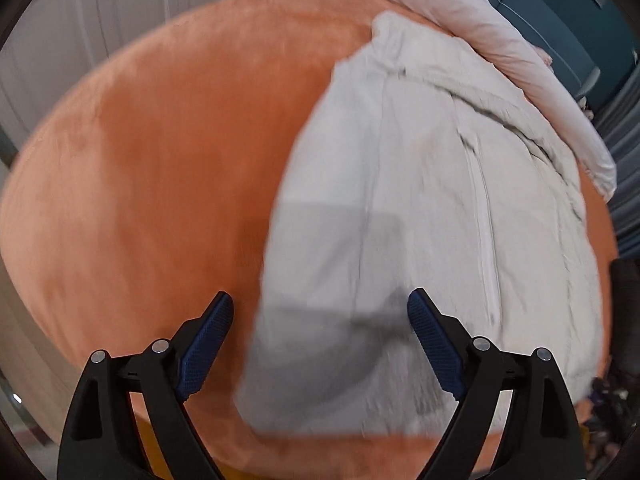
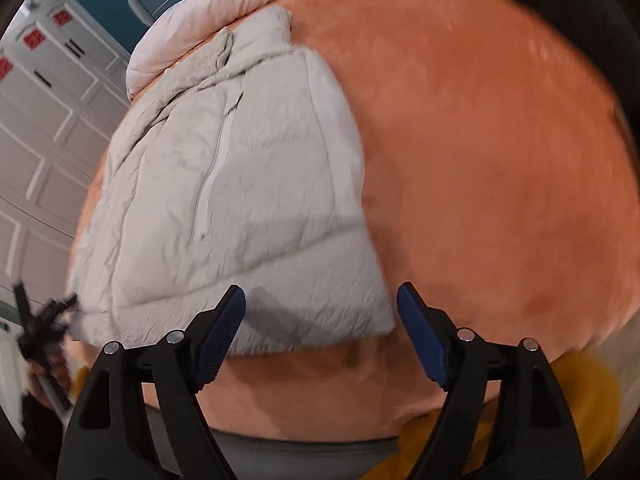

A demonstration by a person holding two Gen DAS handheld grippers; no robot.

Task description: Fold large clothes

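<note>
A light grey puffer jacket (image 1: 420,208) lies folded lengthwise on an orange plush blanket (image 1: 160,168), collar at the far end, hem nearest me. My left gripper (image 1: 320,320) is open and empty, hovering above the jacket's near left hem corner. In the right wrist view the jacket (image 2: 248,184) lies left of centre on the blanket (image 2: 500,152). My right gripper (image 2: 320,308) is open and empty above the jacket's near right hem corner.
A pale pink quilt (image 1: 480,28) is bunched behind the jacket's collar, also shown in the right wrist view (image 2: 208,20). White panelled cabinet doors (image 2: 44,120) stand at the left. The other gripper (image 2: 40,320) shows at the lower left. Yellow fabric (image 2: 580,392) lies below the blanket's edge.
</note>
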